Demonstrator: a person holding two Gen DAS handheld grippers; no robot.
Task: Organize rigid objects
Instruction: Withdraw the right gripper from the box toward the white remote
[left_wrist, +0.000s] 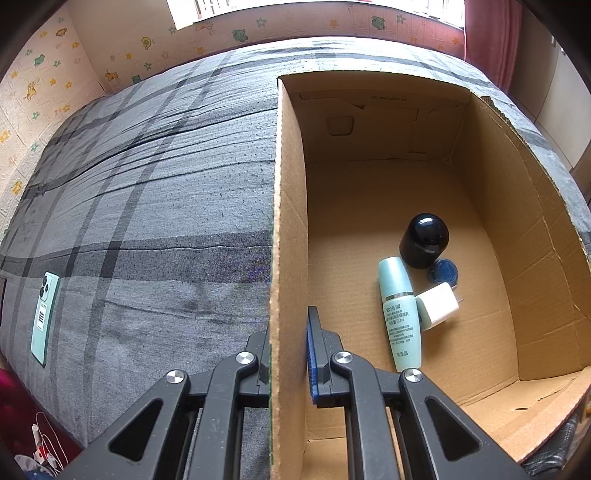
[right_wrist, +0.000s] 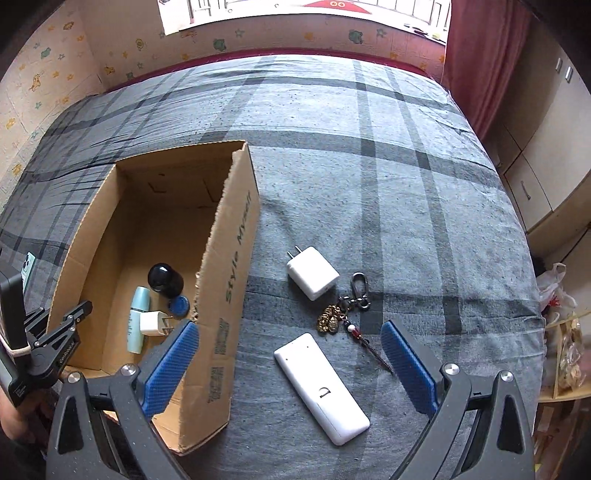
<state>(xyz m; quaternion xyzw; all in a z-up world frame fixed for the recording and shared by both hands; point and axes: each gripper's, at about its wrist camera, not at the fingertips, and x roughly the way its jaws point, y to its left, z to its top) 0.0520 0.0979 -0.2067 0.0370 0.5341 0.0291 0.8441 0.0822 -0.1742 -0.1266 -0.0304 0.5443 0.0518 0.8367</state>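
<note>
on the grey plaid bedspread (right_wrist: 369, 155) sits an open cardboard box (right_wrist: 236, 236), and your left gripper (left_wrist: 288, 354) is clamped on its left wall, one finger outside against the bedspread and the blue-padded finger inside the box. in the left wrist view the box floor holds four things close together: a black round-topped jar (left_wrist: 424, 240) standing near the middle, a small blue cap (left_wrist: 444, 271) touching its base, a pale teal bottle (left_wrist: 400, 314) lying on its side, and a small white plug charger (left_wrist: 437, 305) resting against the bottle with its prongs pointing right.

your right gripper (right_wrist: 290, 363) hangs above the bedspread just right of the box with its blue pads spread wide apart and holding nothing. between those pads lies a white remote (right_wrist: 321, 387), set on a slant. just beyond it lies a keychain (right_wrist: 343, 314) with a gold charm, a dark clip and a red-beaded tassel that trails toward the right pad. a larger white charger (right_wrist: 313, 272) lies beside the keychain, prongs pointing to the upper left, near the box's right wall.

a green phone (left_wrist: 44, 317) lies face down on the bedspread well left of the box.
</note>
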